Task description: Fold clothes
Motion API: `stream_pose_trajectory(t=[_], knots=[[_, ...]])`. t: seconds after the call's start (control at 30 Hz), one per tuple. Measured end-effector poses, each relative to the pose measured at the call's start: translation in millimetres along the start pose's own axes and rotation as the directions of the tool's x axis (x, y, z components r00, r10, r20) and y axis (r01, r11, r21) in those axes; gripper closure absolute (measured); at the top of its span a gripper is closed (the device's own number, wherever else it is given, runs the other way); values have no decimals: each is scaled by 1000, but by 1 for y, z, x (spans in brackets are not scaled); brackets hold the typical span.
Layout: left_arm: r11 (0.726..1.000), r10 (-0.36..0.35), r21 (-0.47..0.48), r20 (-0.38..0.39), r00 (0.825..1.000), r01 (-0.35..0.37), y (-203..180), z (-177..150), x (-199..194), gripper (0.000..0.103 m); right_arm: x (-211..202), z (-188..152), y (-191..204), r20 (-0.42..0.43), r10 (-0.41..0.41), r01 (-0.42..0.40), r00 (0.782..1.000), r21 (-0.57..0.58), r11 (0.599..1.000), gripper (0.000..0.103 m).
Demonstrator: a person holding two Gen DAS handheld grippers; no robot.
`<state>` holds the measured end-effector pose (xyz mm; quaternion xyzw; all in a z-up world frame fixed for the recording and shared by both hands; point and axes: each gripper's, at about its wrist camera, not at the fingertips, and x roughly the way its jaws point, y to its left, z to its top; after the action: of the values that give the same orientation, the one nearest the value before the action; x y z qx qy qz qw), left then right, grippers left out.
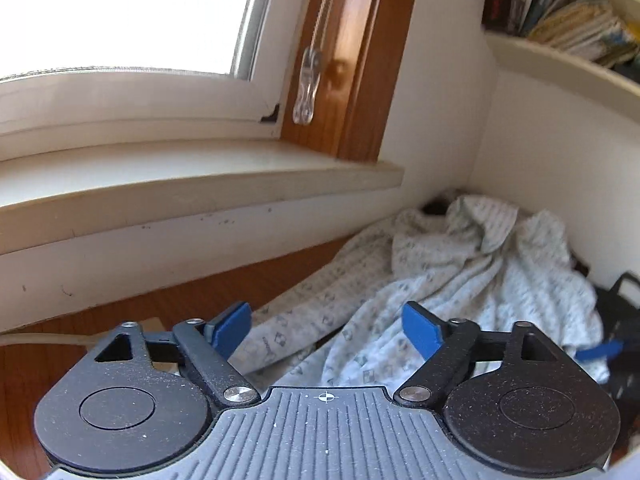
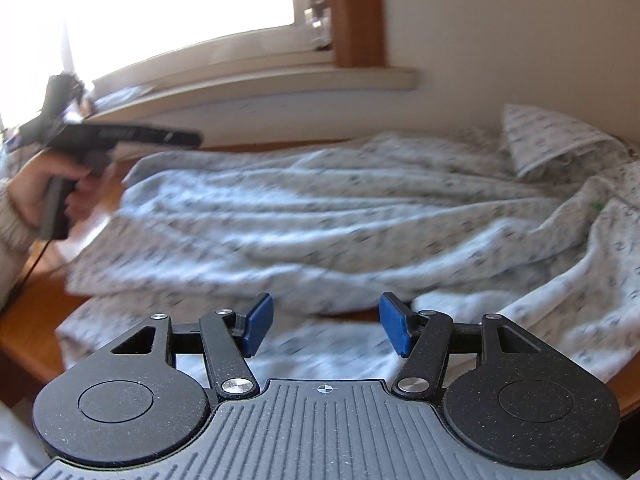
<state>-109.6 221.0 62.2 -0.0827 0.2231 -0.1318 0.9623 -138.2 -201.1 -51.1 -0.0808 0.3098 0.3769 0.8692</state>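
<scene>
A wooden tabletop (image 1: 168, 300) is set against a white wall under a window sill (image 1: 180, 176), with a bookshelf (image 1: 560, 60) in the corner, and a crumpled, small-printed white garment (image 2: 320, 216) is spread across it (bunched toward the corner). The left gripper (image 1: 326, 330) is spread wide and the right gripper (image 2: 326, 324) is parted, nothing being pinched by either. The right-wrist view is blurred, the print cannot be made out, and a dark object (image 1: 618, 312) beside the garment is cut off.

each gripper (image 1: 326, 330) (image 2: 326, 326) is black with blue pads (image 2: 258, 324), silver screws (image 2: 236, 385) and a grey ribbed base; cream knit sleeve (image 2: 10, 216).
</scene>
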Motion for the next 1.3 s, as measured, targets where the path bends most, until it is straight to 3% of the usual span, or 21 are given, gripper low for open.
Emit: stream_pose_trajectory(t=[0.17, 0.33, 0.43, 0.67, 0.87, 0.9, 1.03, 1.13, 1.3], knots=[[998, 59, 1, 11, 998, -59, 6, -1, -2, 16, 0, -11, 21, -5, 59, -59, 998, -13, 998, 43], [997, 73, -7, -15, 997, -73, 10, -5, 6, 16, -9, -17, 30, 12, 99, -98, 995, -41, 994, 34], [997, 73, 2, -30, 997, -73, 10, -8, 9, 16, -12, -20, 31, 21, 121, -120, 992, -45, 992, 34], [997, 62, 36, -26, 998, -61, 4, -8, 6, 16, -25, -33, 40, -19, 88, -89, 996, -125, 988, 33], [998, 50, 38, -33, 998, -49, 3, -8, 6, 16, -12, -26, 46, -32, 59, -64, 998, -184, 981, 34], [998, 51, 43, -37, 998, -49, 2, -8, 7, 16, -9, -25, 46, -34, 63, -68, 997, -184, 981, 36], [997, 55, 57, -32, 998, -53, 1, -7, 4, 16, -4, -21, 39, -49, 77, -84, 996, -153, 985, 88], [997, 55, 55, -19, 998, -54, 2, -5, -1, 16, -21, -13, 25, -49, 24, -31, 999, -148, 988, 93], [996, 65, 55, -12, 998, -64, 4, -4, -3, 16, -89, 1, -11, -19, -189, 184, 982, -161, 970, 94]])
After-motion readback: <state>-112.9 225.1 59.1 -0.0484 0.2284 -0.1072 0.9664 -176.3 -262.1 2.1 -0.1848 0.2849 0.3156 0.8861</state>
